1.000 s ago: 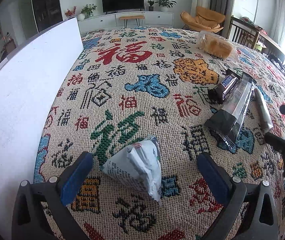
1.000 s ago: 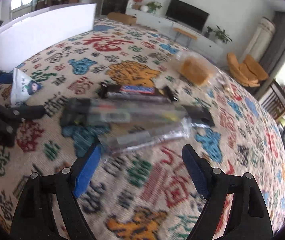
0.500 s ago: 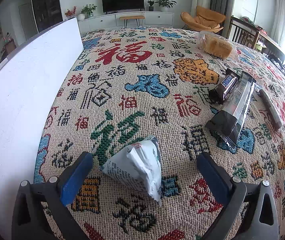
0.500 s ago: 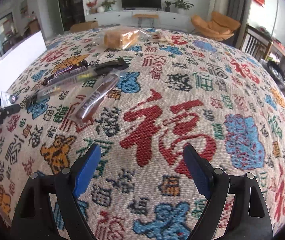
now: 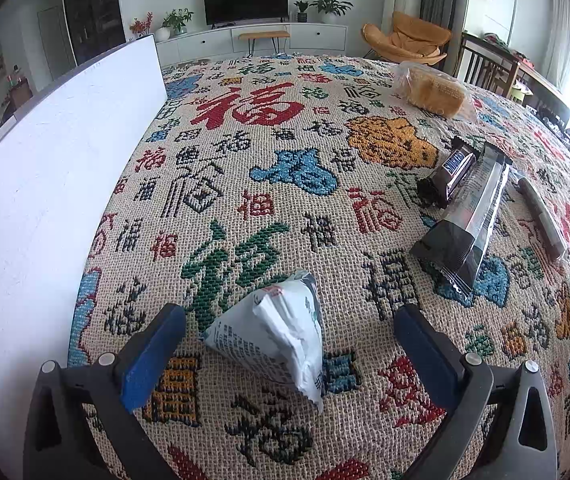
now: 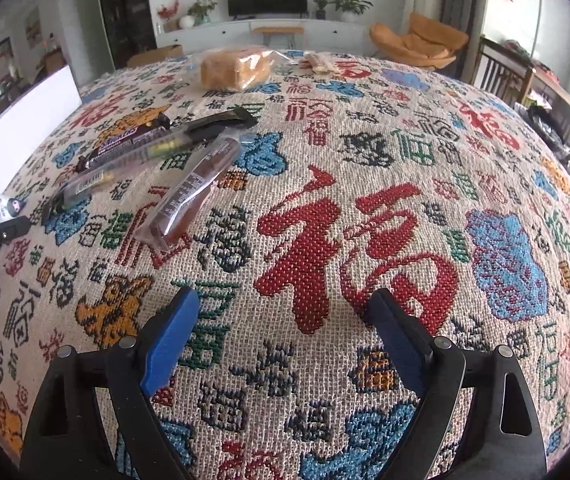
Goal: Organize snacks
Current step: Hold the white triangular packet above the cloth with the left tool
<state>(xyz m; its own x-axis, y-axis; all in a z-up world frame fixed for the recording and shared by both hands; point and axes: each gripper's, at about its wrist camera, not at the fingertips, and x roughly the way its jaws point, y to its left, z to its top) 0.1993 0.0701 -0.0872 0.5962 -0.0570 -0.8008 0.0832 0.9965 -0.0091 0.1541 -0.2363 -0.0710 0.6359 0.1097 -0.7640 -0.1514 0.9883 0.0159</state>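
My left gripper (image 5: 289, 340) is open, its blue fingers on either side of a white triangular snack packet (image 5: 273, 332) that lies on the patterned cloth. To the right lie a Snickers bar (image 5: 451, 170), a long black-and-clear packet (image 5: 471, 216) and a thin sausage stick (image 5: 543, 218). A bagged bread loaf (image 5: 433, 90) sits at the back. My right gripper (image 6: 285, 340) is open and empty over bare cloth. In its view the sausage stick (image 6: 193, 192), Snickers bar (image 6: 121, 144), long packet (image 6: 145, 156) and loaf (image 6: 237, 68) lie to the left and beyond.
A white board (image 5: 45, 184) stands upright along the table's left edge. A small clear packet (image 6: 321, 65) lies beside the loaf. The left gripper's tip (image 6: 1, 232) and the white packet (image 6: 3, 204) show at the right wrist view's left edge. Chairs stand off the right side.
My right gripper has drawn back and swung right, away from the sausage stick, which now lies turned to a new angle. The left gripper has not moved.
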